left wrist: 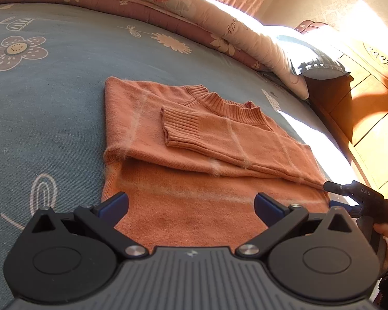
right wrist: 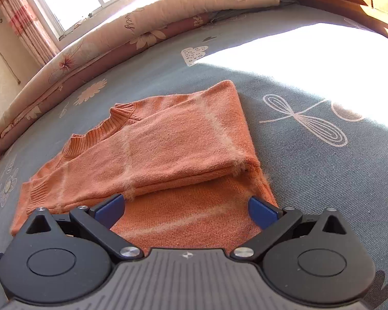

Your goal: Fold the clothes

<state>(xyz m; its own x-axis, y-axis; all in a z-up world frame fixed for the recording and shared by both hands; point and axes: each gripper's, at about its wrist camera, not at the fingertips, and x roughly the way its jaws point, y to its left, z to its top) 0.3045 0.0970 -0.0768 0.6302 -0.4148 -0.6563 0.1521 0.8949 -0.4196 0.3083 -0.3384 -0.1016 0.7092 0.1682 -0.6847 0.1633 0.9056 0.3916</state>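
In the left wrist view, the orange sweater (left wrist: 194,139) is being seen lying flat on the blue floral bedsheet (left wrist: 51,108), both sleeves already folded across the chest; the final fold of the hem toward the collar appears to be left. The left gripper (left wrist: 191,204) is being held wide apart above the hem, gripping nothing.

In the right wrist view, the right gripper (right wrist: 185,208) is likewise being held spread and empty over the sweater's lower edge. A folded quilt (right wrist: 90,51) is lying well beyond; nothing is blocking the fold.
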